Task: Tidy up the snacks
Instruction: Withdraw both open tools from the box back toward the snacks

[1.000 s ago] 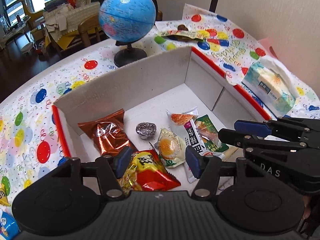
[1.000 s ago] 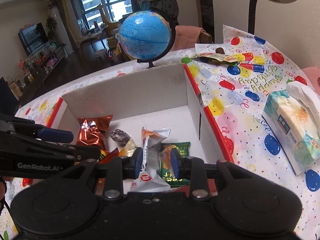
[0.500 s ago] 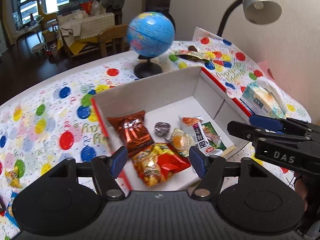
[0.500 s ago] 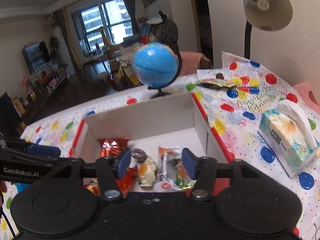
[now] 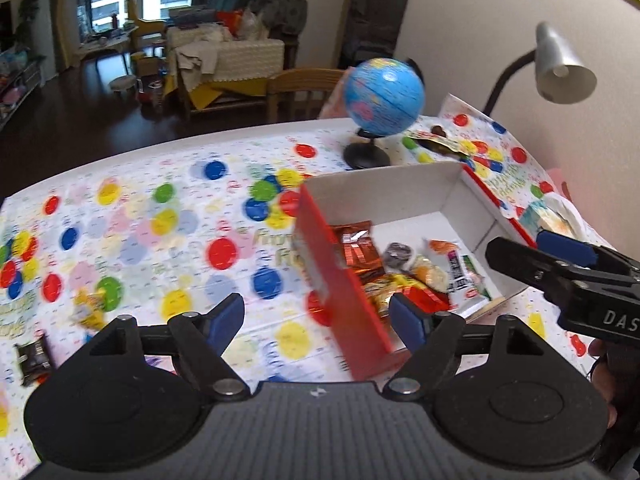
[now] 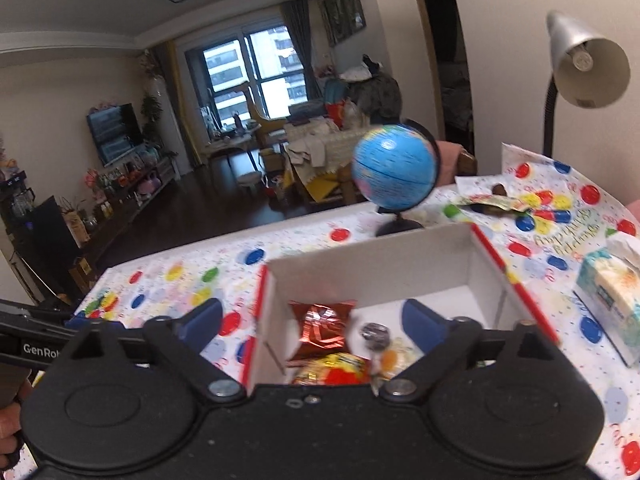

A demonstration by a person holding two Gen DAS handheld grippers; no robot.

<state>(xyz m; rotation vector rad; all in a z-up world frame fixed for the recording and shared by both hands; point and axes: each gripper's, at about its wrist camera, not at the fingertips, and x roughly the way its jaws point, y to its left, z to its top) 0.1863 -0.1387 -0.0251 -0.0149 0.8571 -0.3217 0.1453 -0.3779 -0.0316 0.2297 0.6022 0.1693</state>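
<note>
A cardboard box (image 5: 380,200) (image 6: 372,264), red outside and white inside, holds several snacks: an orange foil packet (image 5: 356,248) (image 6: 322,330), a small silver foil cup (image 5: 398,254) (image 6: 374,332), a yellow-red bag (image 5: 400,292) (image 6: 332,372) and a white packet (image 5: 460,276). My left gripper (image 5: 316,318) hovers over the box's near left corner, jaws opening, nothing between them. My right gripper (image 6: 312,320) hangs above the box's near side, jaws opening wide and empty; it also shows at the right (image 5: 540,252). A yellow packet (image 5: 90,312) and a dark packet (image 5: 34,356) lie loose on the tablecloth at the left.
A blue globe (image 5: 384,96) (image 6: 394,168) stands behind the box, with wrappers (image 5: 438,142) (image 6: 492,200) beside it. A tissue pack (image 6: 612,292) lies right of the box under a desk lamp (image 6: 588,64). The balloon-print tablecloth (image 5: 160,216) spreads left to the table's far edge.
Both grippers have drawn back and up from the box and widened. The right let go of the white packet and the left of the yellow-red bag; both lie in the box. The left swung leftward.
</note>
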